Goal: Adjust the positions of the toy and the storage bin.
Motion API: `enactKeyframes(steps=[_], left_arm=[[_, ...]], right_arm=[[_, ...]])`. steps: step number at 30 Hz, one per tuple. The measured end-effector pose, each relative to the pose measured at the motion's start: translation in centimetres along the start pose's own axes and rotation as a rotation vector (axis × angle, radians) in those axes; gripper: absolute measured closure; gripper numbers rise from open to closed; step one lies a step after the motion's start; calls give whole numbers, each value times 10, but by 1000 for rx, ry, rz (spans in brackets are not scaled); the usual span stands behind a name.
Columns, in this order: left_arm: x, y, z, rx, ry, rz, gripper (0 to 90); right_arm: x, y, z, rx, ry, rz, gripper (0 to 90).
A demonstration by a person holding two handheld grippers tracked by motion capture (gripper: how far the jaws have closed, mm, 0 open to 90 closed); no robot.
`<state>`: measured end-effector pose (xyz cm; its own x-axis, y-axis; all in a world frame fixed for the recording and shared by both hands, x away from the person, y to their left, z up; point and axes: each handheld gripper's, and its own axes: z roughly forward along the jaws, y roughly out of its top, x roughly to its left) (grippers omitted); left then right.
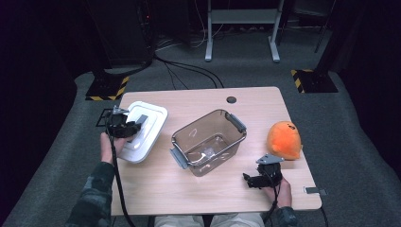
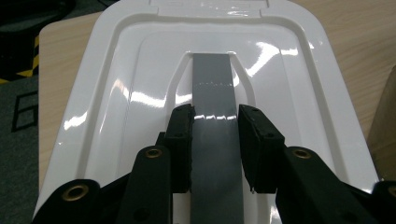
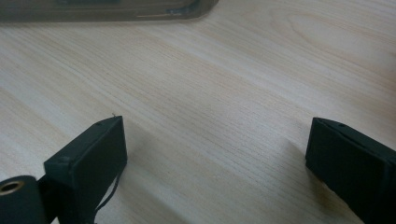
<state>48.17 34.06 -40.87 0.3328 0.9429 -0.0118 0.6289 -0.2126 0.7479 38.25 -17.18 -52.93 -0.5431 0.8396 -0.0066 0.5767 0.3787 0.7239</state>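
Observation:
A white plastic lid (image 1: 152, 119) lies flat at the table's left side, with a grey handle strip (image 2: 212, 81) along its middle. My left gripper (image 1: 136, 126) is over the lid and shut on that grey handle; in the left gripper view (image 2: 215, 140) both black pads press on the strip's two edges. A clear brownish bin (image 1: 204, 122) with grey latches stands empty in the middle of the table. My right gripper (image 1: 248, 180) rests low near the front right and is open (image 3: 215, 149), with bare wood between its jaws.
An orange plush toy (image 1: 283, 140) sits at the table's right edge, just behind the right hand. The bin's lower edge (image 3: 107, 11) shows at the top of the right gripper view. Cables and stand bases lie on the grey floor beyond the table (image 1: 198, 99).

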Motion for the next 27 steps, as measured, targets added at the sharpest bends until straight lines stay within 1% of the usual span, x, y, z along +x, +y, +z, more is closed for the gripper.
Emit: enactKeyframes(steps=[1, 4, 6, 11, 15, 16, 17, 18, 19, 21, 22, 23, 27], left_arm=[[1, -1, 1, 12, -2, 3, 664], [4, -5, 5, 16, 2, -14, 664], [6, -8, 7, 26, -1, -14, 664], [9, -15, 12, 30, -2, -35, 664], [10, -21, 14, 42, 0, -31, 664], [11, -22, 15, 39, -1, -37, 665], [12, -23, 16, 46, -9, -36, 664], [12, -25, 17, 33, -8, -48, 665], [12, -25, 17, 41, -7, -40, 665], [12, -27, 20, 36, -4, -43, 665], [12, -28, 21, 44, -4, -45, 664], [12, -29, 22, 41, 2, -55, 664], [13, -32, 26, 46, 10, -73, 664]], right_arm=[[0, 0, 0, 0, 0, -1, 46], [0, 0, 0, 0, 0, 0, 47], [0, 0, 0, 0, 0, 1, 46], [0, 0, 0, 0, -1, 1, 46], [0, 0, 0, 0, -3, 0, 46], [0, 0, 0, 0, -3, 0, 46], [0, 0, 0, 1, -2, 2, 46], [0, 0, 0, 0, -3, 0, 46], [0, 0, 0, 0, -3, 0, 46], [0, 0, 0, 0, -2, -2, 46], [0, 0, 0, 0, -2, -1, 46], [0, 0, 0, 0, -2, -1, 46], [0, 0, 0, 0, -3, -1, 46]])
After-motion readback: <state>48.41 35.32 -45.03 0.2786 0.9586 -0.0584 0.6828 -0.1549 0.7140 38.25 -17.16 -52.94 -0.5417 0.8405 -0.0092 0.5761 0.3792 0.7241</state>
